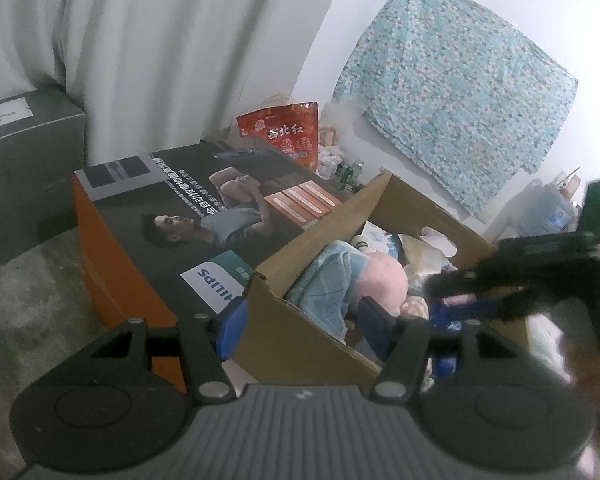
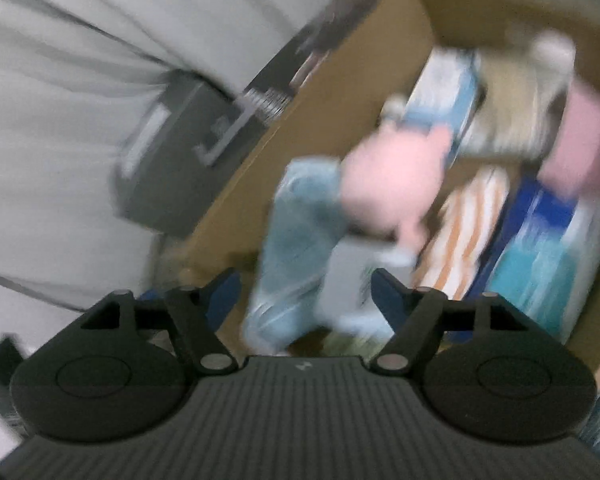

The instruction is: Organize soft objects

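Observation:
An open cardboard box (image 1: 300, 344) holds soft things: a pink plush toy (image 1: 382, 278) with a light blue cloth (image 1: 320, 280) over it, and pale items behind. My left gripper (image 1: 300, 326) is open and empty, its fingers on either side of the box's near wall. The right gripper (image 1: 472, 300) shows in the left wrist view over the box's right side. In the blurred right wrist view my right gripper (image 2: 304, 292) is open and empty above the pink plush (image 2: 392, 184), blue cloth (image 2: 296, 236), an orange-striped cloth (image 2: 464, 232) and a blue pack (image 2: 540, 240).
A Philips carton (image 1: 172, 220) with an orange side lies left of the box. A grey box (image 1: 24, 160) stands far left by a white curtain (image 1: 160, 40). A red bag (image 1: 288, 132) and bottles (image 1: 348, 176) stand behind. A floral cloth (image 1: 460, 112) hangs on the wall.

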A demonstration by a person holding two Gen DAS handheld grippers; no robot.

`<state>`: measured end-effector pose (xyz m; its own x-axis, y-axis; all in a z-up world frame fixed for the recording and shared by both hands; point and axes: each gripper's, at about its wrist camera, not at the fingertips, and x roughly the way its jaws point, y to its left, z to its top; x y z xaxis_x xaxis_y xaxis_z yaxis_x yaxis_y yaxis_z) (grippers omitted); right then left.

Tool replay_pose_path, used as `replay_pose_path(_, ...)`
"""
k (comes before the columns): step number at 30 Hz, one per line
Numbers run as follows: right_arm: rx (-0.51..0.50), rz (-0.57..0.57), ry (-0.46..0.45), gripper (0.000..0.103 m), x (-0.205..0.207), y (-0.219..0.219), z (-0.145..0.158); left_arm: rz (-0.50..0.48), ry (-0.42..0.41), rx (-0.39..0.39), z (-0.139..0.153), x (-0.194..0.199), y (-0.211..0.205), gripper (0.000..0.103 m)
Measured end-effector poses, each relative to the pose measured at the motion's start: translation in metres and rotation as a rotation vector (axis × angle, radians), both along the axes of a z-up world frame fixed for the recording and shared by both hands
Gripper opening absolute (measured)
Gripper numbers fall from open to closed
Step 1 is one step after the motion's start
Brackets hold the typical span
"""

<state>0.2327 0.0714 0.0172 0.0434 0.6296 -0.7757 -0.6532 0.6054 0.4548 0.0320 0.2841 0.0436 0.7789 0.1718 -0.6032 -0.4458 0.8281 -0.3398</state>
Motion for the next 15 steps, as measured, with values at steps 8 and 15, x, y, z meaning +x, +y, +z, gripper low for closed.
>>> replay_pose_path(8,-0.124,0.063,-0.123,0.081,-0.008,0.037,-0.039,-0.001,0.011,-0.001,-0.002,0.000,0.000,0.064)
replay_pose_path(15,-0.119,0.063,-0.159,0.081,-0.007,0.044,-0.035,0.009,0.014,-0.006,-0.004,0.000,0.005,0.064)
